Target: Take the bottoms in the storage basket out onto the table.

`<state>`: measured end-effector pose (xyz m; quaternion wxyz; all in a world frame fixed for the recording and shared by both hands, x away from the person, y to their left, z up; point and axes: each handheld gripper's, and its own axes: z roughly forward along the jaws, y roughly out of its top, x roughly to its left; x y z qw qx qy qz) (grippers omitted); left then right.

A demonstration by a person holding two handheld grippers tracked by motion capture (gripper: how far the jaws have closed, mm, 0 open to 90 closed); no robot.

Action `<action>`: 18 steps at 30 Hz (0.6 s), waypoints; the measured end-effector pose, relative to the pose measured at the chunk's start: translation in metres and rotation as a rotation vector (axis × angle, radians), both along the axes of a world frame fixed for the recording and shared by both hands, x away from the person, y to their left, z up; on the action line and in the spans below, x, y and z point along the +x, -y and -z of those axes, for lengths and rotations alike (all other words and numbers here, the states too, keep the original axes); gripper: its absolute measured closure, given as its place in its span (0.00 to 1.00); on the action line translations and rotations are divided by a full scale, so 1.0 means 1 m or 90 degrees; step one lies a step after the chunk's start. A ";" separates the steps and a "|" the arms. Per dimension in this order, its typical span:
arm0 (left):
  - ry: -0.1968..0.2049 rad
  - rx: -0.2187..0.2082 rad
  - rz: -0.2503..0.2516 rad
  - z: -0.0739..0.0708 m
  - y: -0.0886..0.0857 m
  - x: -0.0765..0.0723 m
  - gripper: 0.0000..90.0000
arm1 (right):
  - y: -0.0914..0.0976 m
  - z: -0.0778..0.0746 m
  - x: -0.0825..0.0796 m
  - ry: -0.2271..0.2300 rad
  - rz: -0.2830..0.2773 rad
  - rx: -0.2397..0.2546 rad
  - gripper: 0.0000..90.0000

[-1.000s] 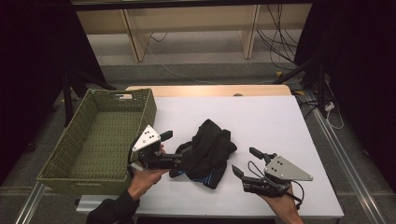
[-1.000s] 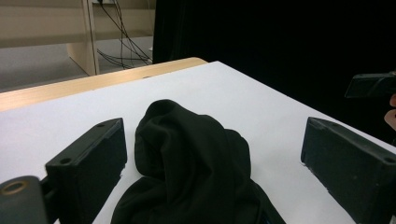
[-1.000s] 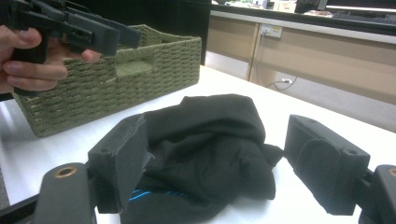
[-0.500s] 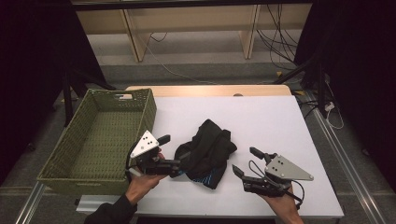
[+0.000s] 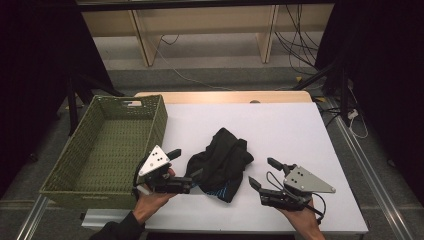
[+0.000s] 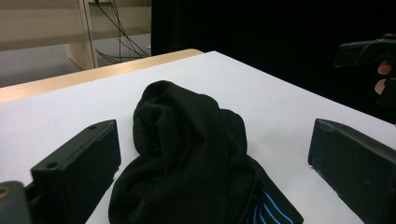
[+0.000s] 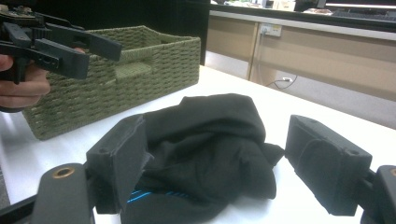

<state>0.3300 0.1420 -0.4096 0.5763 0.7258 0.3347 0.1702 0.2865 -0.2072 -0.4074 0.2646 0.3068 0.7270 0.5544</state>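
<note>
On the white table (image 5: 280,125), a crumpled black garment (image 5: 220,162) lies between 2 grippers, right of the green basket (image 5: 107,150). The left gripper (image 5: 180,167) has just been opening; its spread fingers flank the cloth without pressing. The right gripper (image 5: 264,174) stands just beside it, fingers spread.

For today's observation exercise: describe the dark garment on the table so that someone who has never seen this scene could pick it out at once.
Start at the white table, with a green woven basket on its left side. The crumpled black garment lies right of the basket, near the front edge. It is the one soft, dark heap there, with thin blue stripes at its near edge.
</note>
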 end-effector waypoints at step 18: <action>-0.004 -0.001 -0.001 0.005 0.000 -0.002 0.00 | 0.000 0.001 0.001 -0.004 -0.003 0.002 0.23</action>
